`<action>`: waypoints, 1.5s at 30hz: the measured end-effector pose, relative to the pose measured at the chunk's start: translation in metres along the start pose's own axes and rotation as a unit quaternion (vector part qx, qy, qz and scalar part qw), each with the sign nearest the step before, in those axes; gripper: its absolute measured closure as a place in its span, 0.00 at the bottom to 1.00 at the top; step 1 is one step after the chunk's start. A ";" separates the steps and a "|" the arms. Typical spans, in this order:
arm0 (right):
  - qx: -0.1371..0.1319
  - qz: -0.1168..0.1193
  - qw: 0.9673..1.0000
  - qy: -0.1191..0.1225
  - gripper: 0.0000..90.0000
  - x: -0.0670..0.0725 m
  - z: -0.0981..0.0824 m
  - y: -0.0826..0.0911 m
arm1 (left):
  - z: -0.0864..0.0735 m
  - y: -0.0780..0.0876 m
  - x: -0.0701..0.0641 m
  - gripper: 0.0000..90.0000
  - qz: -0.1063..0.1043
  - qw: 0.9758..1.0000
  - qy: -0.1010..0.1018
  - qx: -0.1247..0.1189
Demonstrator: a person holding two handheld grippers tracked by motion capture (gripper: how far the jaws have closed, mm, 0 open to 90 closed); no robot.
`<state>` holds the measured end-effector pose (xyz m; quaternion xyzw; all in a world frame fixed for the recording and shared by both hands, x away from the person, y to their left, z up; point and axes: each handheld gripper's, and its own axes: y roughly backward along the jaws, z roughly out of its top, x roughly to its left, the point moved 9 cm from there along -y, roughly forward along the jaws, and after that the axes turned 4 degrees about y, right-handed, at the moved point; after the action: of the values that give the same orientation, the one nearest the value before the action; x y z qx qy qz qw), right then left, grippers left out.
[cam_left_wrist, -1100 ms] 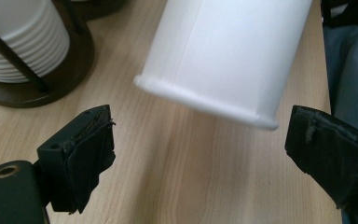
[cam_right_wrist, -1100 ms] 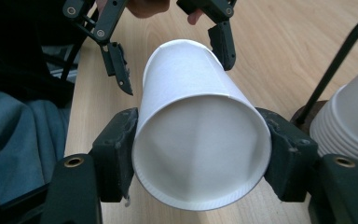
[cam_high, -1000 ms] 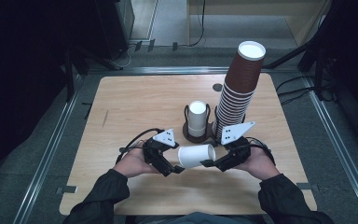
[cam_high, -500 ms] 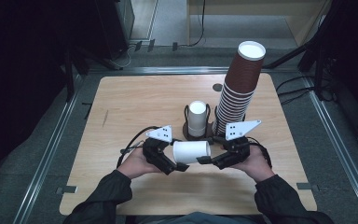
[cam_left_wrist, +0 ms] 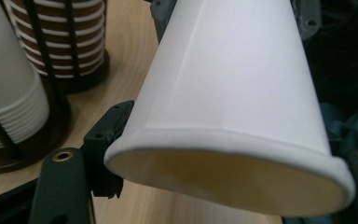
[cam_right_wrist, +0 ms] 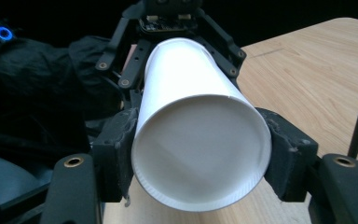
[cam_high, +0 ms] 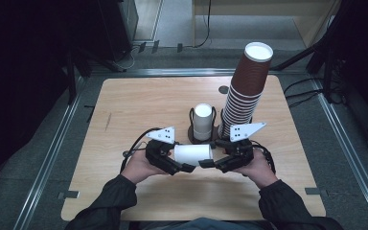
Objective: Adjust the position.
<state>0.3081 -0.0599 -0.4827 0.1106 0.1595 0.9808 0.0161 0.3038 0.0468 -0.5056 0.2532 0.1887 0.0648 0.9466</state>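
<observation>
Holding a white paper cup point(cam_high: 193, 154) sideways, right gripper point(cam_high: 214, 164) pinches its base; left gripper point(cam_high: 186, 167) jaws, just closing, squeeze its rim. Next, probably pull apart.

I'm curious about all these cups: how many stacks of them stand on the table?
2. A tall brown stack stands back right; a short white stack sits in a black holder left of it. The white cup in front looks single.
</observation>
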 end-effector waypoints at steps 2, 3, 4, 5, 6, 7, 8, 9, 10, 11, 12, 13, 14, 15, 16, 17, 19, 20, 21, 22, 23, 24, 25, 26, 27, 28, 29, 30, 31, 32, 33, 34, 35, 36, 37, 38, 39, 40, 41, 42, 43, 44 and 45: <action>0.001 -0.003 1.000 -0.001 0.35 -0.001 0.000 0.001 | 0.001 0.002 0.000 0.33 0.001 1.000 0.002 0.001; 0.001 -0.003 1.000 -0.001 0.35 -0.001 0.000 0.001 | 0.001 0.002 0.000 0.34 0.001 1.000 0.002 0.001; 0.004 -0.009 1.000 -0.002 0.28 -0.002 0.000 0.002 | 0.001 0.004 0.002 0.35 0.005 1.000 0.005 0.003; 0.004 -0.009 1.000 -0.002 0.28 -0.002 0.000 0.002 | 0.001 0.004 0.002 0.36 0.005 1.000 0.005 0.003; 0.014 -0.015 1.000 -0.004 0.26 -0.003 0.000 0.005 | 0.000 0.009 0.004 0.36 0.010 1.000 0.006 0.004; 0.020 -0.014 1.000 -0.007 0.25 -0.003 0.000 0.006 | 0.000 0.011 0.005 0.37 0.009 1.000 0.010 0.004; 0.020 -0.014 1.000 -0.007 0.25 -0.003 0.000 0.006 | 0.000 0.011 0.005 0.37 0.009 1.000 0.010 0.004; 0.026 -0.019 0.999 -0.005 0.25 -0.004 -0.001 0.007 | -0.001 0.013 0.006 0.37 0.011 1.000 0.010 0.006; 0.040 -0.031 0.999 0.001 0.24 -0.005 -0.003 0.010 | -0.002 0.015 0.007 0.38 0.011 1.000 0.013 0.015; 0.040 -0.031 0.999 0.001 0.24 -0.005 -0.003 0.010 | -0.002 0.015 0.007 0.38 0.011 1.000 0.013 0.015; 0.055 -0.040 0.998 0.011 0.24 -0.007 -0.007 0.011 | -0.005 0.016 0.007 0.37 0.007 1.000 0.015 0.026; 0.063 -0.043 0.997 0.014 0.24 -0.007 -0.009 0.011 | -0.006 0.016 0.008 0.37 0.014 0.999 0.012 0.029; 0.070 -0.047 0.996 0.018 0.24 -0.008 -0.011 0.010 | -0.008 0.016 0.009 0.38 0.016 0.999 0.012 0.036; 0.076 -0.048 0.996 0.020 0.24 -0.008 -0.013 0.010 | -0.009 0.016 0.010 0.38 0.021 0.999 0.011 0.044; 0.085 -0.052 0.995 0.026 0.24 -0.008 -0.014 0.009 | -0.010 0.016 0.011 0.38 0.030 0.998 0.008 0.052; 0.091 -0.055 0.994 0.029 0.24 -0.008 -0.016 0.009 | -0.012 0.015 0.012 0.38 0.032 0.998 0.010 0.060; 0.105 -0.062 0.992 0.042 0.24 -0.009 -0.019 0.008 | -0.014 0.014 0.013 0.38 0.037 0.997 0.010 0.073; 0.105 -0.062 0.992 0.042 0.24 -0.009 -0.019 0.008 | -0.014 0.014 0.013 0.38 0.037 0.997 0.010 0.073; 0.111 -0.064 0.991 0.045 0.24 -0.009 -0.021 0.007 | -0.016 0.014 0.014 0.38 0.035 0.996 0.012 0.079; 0.115 -0.066 0.990 0.049 0.24 -0.010 -0.022 0.007 | -0.017 0.013 0.014 0.38 0.036 0.996 0.009 0.083; 0.119 -0.067 0.989 0.052 0.25 -0.010 -0.023 0.006 | -0.018 0.012 0.014 0.38 0.037 0.995 0.010 0.089; 0.127 -0.070 0.988 0.056 0.25 -0.010 -0.025 0.005 | -0.020 0.011 0.015 0.38 0.040 0.994 0.008 0.098; 0.127 -0.070 0.988 0.056 0.25 -0.010 -0.025 0.005 | -0.021 0.010 0.016 0.38 0.041 0.994 0.009 0.101; 0.131 -0.070 0.987 0.058 0.25 -0.010 -0.025 0.004 | -0.024 0.009 0.017 0.38 0.044 0.992 0.013 0.114; 0.133 -0.071 0.987 0.059 0.25 -0.011 -0.026 0.004 | -0.026 0.008 0.019 0.38 0.049 0.991 0.011 0.123; 0.133 -0.071 0.987 0.059 0.25 -0.011 -0.026 0.004 | -0.026 0.008 0.019 0.38 0.049 0.991 0.011 0.123; 0.136 -0.071 0.986 0.061 0.25 -0.011 -0.026 0.003 | -0.029 0.006 0.020 0.38 0.050 0.989 0.012 0.137; 0.141 -0.071 0.986 0.063 0.25 -0.011 -0.028 0.002 | -0.030 0.005 0.020 0.38 0.052 0.988 0.012 0.141; 0.144 -0.072 0.985 0.063 0.25 -0.011 -0.029 0.001 | -0.032 0.004 0.021 0.38 0.052 0.987 0.013 0.148; 0.149 -0.073 0.984 0.067 0.26 -0.011 -0.030 0.001 | -0.033 0.003 0.020 0.38 0.051 0.987 0.015 0.154; 0.155 -0.073 0.983 0.071 0.26 -0.011 -0.031 0.000 | -0.034 0.002 0.021 0.38 0.052 0.986 0.013 0.160; 0.160 -0.072 0.982 0.076 0.26 -0.011 -0.033 -0.002 | -0.035 0.000 0.020 0.38 0.050 0.985 0.014 0.164; 0.165 -0.072 0.981 0.077 0.27 -0.011 -0.035 -0.003 | -0.035 -0.001 0.020 0.38 0.049 0.984 0.014 0.168; 0.170 -0.070 0.980 0.080 0.27 -0.010 -0.036 -0.005 | -0.036 -0.003 0.019 0.38 0.050 0.984 0.011 0.172; 0.175 -0.068 0.979 0.082 0.27 -0.010 -0.038 -0.007 | -0.036 -0.004 0.019 0.38 0.053 0.983 0.009 0.175; 0.182 -0.068 0.977 0.084 0.27 -0.010 -0.039 -0.009 | -0.037 -0.006 0.018 0.38 0.052 0.983 0.005 0.178; 0.186 -0.064 0.977 0.086 0.28 -0.010 -0.041 -0.011 | -0.037 -0.007 0.018 0.37 0.052 0.982 0.004 0.179; 0.195 -0.062 0.975 0.091 0.28 -0.010 -0.044 -0.014 | -0.037 -0.009 0.016 0.37 0.048 0.981 0.000 0.185; 0.195 -0.062 0.975 0.091 0.28 -0.010 -0.044 -0.014 | -0.037 -0.009 0.016 0.37 0.048 0.981 0.000 0.185; 0.200 -0.060 0.973 0.095 0.29 -0.009 -0.045 -0.016 | -0.037 -0.010 0.015 0.37 0.045 0.981 -0.003 0.187; 0.212 -0.057 0.970 0.102 0.29 -0.008 -0.048 -0.020 | -0.037 -0.011 0.014 0.37 0.042 0.981 -0.004 0.191; 0.219 -0.053 0.969 0.104 0.30 -0.007 -0.050 -0.022 | -0.039 -0.014 0.012 0.37 0.041 0.980 -0.004 0.196; 0.219 -0.053 0.969 0.104 0.30 -0.007 -0.050 -0.022 | -0.039 -0.014 0.012 0.37 0.041 0.980 -0.004 0.196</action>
<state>0.3040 -0.0555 -0.5376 0.0002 0.3764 0.9260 0.0271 0.3003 0.0549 -0.5475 0.4416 0.1835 0.0638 0.8759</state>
